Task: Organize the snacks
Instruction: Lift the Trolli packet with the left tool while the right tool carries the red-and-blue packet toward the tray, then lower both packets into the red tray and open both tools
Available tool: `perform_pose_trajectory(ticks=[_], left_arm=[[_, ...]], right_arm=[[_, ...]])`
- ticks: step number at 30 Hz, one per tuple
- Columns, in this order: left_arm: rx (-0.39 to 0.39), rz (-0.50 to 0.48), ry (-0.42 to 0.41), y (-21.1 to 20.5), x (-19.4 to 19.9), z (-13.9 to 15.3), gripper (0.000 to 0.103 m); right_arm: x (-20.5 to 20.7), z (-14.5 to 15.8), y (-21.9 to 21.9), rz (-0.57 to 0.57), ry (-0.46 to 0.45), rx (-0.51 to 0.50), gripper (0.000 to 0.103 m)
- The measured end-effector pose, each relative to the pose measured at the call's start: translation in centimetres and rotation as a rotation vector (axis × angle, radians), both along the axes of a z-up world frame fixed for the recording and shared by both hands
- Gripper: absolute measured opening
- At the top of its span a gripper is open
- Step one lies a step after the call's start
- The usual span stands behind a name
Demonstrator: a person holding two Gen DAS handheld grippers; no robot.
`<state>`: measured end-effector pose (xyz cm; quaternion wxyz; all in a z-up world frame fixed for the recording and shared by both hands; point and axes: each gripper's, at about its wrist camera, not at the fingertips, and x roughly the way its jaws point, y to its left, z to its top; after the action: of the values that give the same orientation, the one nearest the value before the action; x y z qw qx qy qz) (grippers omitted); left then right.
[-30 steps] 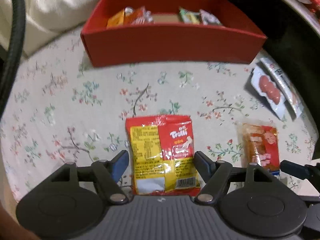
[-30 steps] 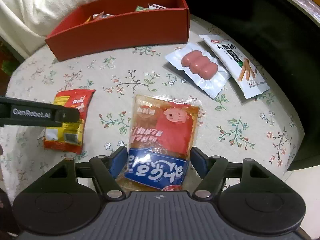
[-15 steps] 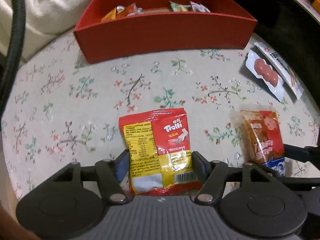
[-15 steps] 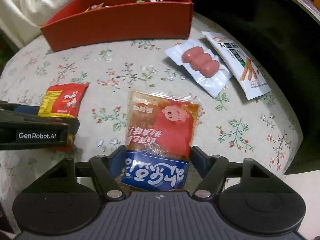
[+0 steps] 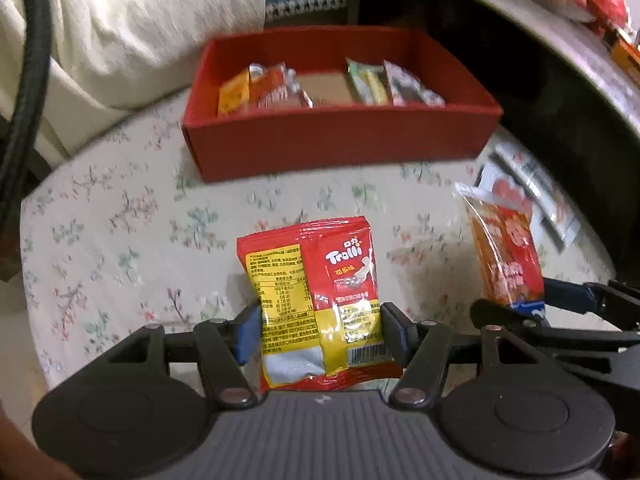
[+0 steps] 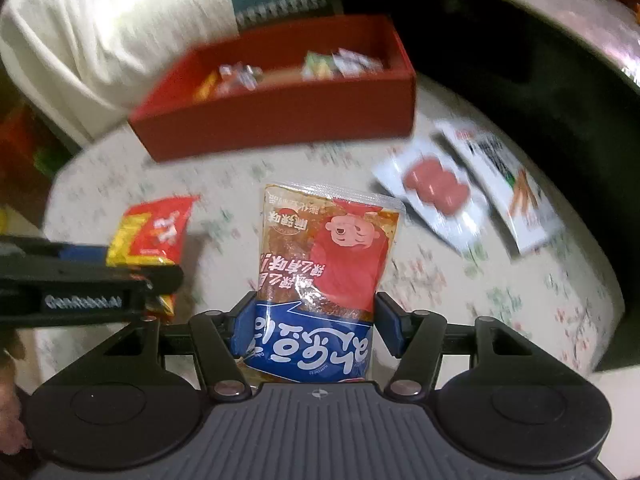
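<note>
My left gripper (image 5: 320, 330) is shut on a red and yellow Trolli gummy packet (image 5: 316, 280) and holds it up off the table. My right gripper (image 6: 314, 326) is shut on an orange, red and blue snack pouch (image 6: 320, 276), also lifted; the pouch shows in the left wrist view (image 5: 506, 256) too. The Trolli packet shows at the left of the right wrist view (image 6: 154, 236). The red box (image 5: 340, 148) stands ahead at the back of the table (image 5: 120, 240), with several snack packets inside. It shows in the right wrist view (image 6: 280, 112) as well.
A clear sausage pack (image 6: 436, 190) and a white stick-snack packet (image 6: 508, 184) lie on the floral tablecloth at the right, near the round table's edge. A cream cushion (image 5: 140, 28) sits behind the box. A dark gap lies beyond the table on the right.
Both grippers have closed on their packets and lifted them off the table. Both views have tilted up, so the red box now looks farther and its inside shows.
</note>
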<state>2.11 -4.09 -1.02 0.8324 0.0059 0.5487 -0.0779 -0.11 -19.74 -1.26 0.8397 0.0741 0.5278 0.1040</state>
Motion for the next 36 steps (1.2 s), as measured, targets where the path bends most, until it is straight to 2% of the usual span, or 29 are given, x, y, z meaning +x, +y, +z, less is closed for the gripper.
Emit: perform_pose_trajectory(ticks=[12, 18, 31, 36], left_arm=[[-0.023, 0.062, -0.139, 1.2, 6.2, 3.5, 0.054], [-0.020, 0.070, -0.173, 1.2, 8.0, 4.1, 0.054], [0.034, 0.073, -0.240, 0.7, 11.6, 5.0, 0.055], [0.043, 0.084, -0.239, 0.9, 12.9, 4.9, 0.055]], right_arm=[[6.6, 4.4, -0.8, -0.043, -0.153, 0.049, 0.068], [8.9, 4.8, -2.2, -0.098, -0.181, 0.073, 0.068], [13.2, 5.6, -0.6, -0.068, -0.231, 0.065, 0.068], [14.5, 5.3, -0.7, -0.078, -0.229, 0.059, 0.069]])
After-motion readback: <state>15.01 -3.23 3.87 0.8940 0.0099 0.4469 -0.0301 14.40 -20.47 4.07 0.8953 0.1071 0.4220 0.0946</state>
